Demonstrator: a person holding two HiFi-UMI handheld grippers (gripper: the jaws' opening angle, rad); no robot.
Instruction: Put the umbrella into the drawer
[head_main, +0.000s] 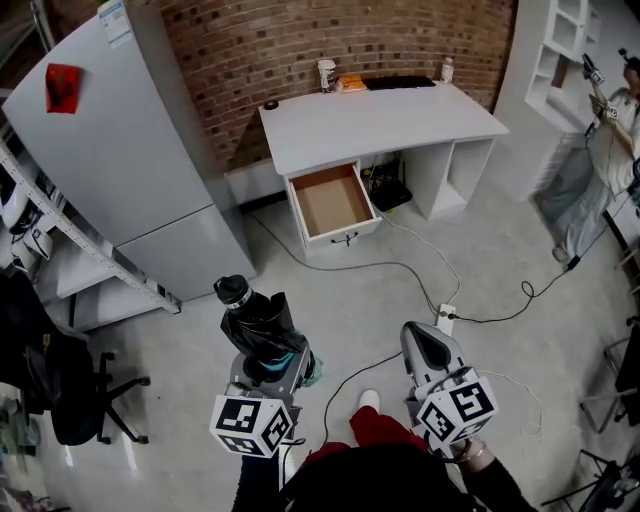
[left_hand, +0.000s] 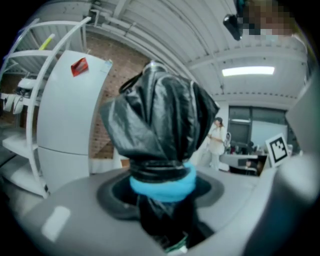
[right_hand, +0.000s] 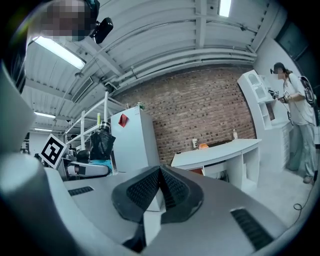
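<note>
On a grey workshop floor, head view: the left gripper stands a folded black umbrella upright, well apart from the open drawer of a white desk at twelve o'clock. The right gripper carries nothing. A refrigerator stands at ten o'clock and an office chair at eight. A cable and a power strip lie across the path to the drawer — probably the only trip hazard.

Left gripper view: the jaws, spread wide, pinch the umbrella low down, just under a blue band. The crinkled fabric looks light, soft and likely slippery over a stiff core, so the banded waist seems the firmest hold.

Right gripper view: the ribbed jaws are pressed together on nothing. The desk lies at two o'clock, the umbrella at ten. The drawer looks empty, though the umbrella probably has to be laid flat to go in.
</note>
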